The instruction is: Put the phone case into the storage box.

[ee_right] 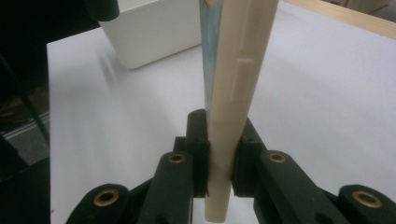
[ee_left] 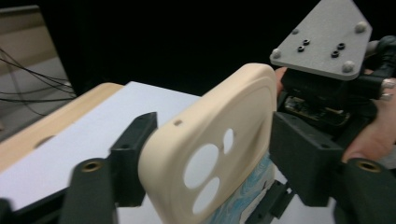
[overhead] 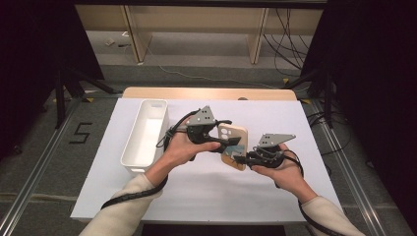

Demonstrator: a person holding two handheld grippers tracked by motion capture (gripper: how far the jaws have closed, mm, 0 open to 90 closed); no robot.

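Observation:
A cream phone case (overhead: 233, 145) with round camera holes is held on edge above the middle of the white table. A blue-patterned sheet lies against one face of the case (ee_right: 233, 93). My right gripper (overhead: 242, 160) is shut on its lower end, and in the right gripper view both pads (ee_right: 198, 154) press its two faces. My left gripper (overhead: 223, 140) reaches in from the left. Its jaws stand on either side of the camera end of the case (ee_left: 219, 140), spread wide, and I see no firm press.
A long white bin (overhead: 145, 132) stands at the left of the white sheet (overhead: 196, 196); one corner of the bin (ee_right: 154, 32) lies beyond the case. The table's wooden far edge (overhead: 209, 93) runs behind. Cables trail from both grippers toward the person.

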